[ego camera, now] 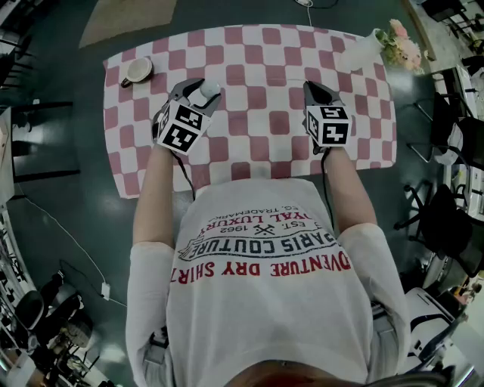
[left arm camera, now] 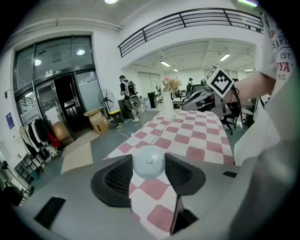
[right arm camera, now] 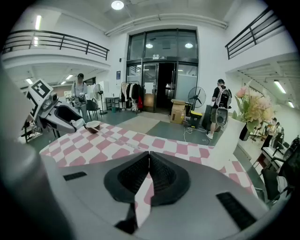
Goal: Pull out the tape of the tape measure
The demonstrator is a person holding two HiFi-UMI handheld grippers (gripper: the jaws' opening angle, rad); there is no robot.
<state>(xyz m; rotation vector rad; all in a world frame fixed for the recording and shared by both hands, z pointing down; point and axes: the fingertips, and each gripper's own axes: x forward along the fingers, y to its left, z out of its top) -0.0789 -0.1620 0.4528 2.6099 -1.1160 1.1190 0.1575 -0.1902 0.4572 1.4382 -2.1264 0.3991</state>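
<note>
Pale and round, the tape measure (left arm camera: 149, 165) is pinched in the jaws of my left gripper (left arm camera: 148, 158). My right gripper (right arm camera: 148, 157) has its jaws pressed together on nothing I can see. No tape shows drawn out, so the whole pull seems left.

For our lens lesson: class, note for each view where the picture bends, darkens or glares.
Head view: dim, and the tablecloth edges bow outward. Left gripper view: black corners, the railing curves, the tape measure is sharp. Right gripper view: black corners too, and the lamp glares.

Pink-checked table (ego camera: 249, 98), dark floor (ego camera: 76, 204), glass doors (right arm camera: 161, 70), balcony railing (right arm camera: 51, 44), ceiling lights (right arm camera: 117, 5)
</note>
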